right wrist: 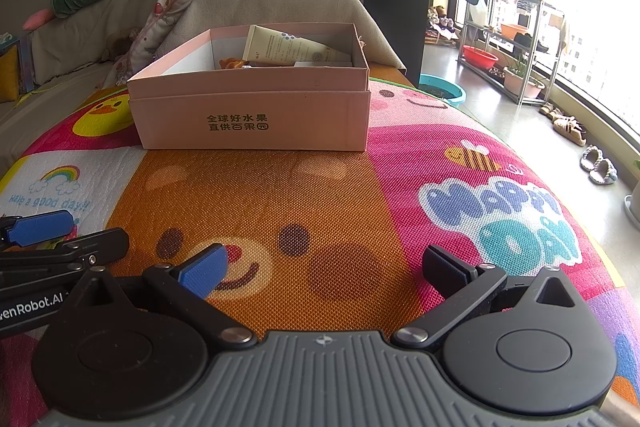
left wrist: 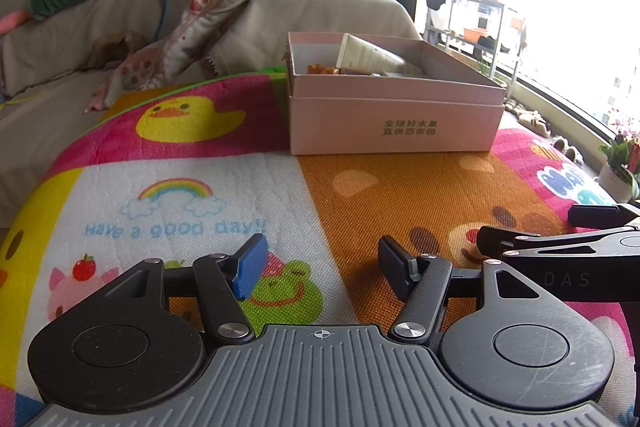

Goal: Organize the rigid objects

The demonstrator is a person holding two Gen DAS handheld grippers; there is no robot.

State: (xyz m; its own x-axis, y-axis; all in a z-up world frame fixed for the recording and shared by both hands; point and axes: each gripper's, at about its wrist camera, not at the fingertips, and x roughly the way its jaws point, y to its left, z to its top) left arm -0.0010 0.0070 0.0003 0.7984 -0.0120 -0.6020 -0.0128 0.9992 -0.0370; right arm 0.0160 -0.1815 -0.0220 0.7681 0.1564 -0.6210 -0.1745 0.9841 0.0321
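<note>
The pink box (right wrist: 252, 115) sits toward the mat's (right wrist: 320, 211) far edge, already holding a cream tube (right wrist: 288, 49) and a small orange item (right wrist: 231, 63). Left gripper (left wrist: 320, 267) and right gripper (right wrist: 324, 273) hover side by side near the near edge, jaws spread wide, empty. No loose object shows on the mat, so the sensible move is probably to tidy the contents inside the box, approaching from above the rim.

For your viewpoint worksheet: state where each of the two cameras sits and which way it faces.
Left wrist: on the left gripper, low over the play mat, facing the pink box; right gripper at its right edge.
Right wrist: on the right gripper, facing the same box; left gripper at its left edge.
Shared: box, cream tube, mat, sofa.
</note>
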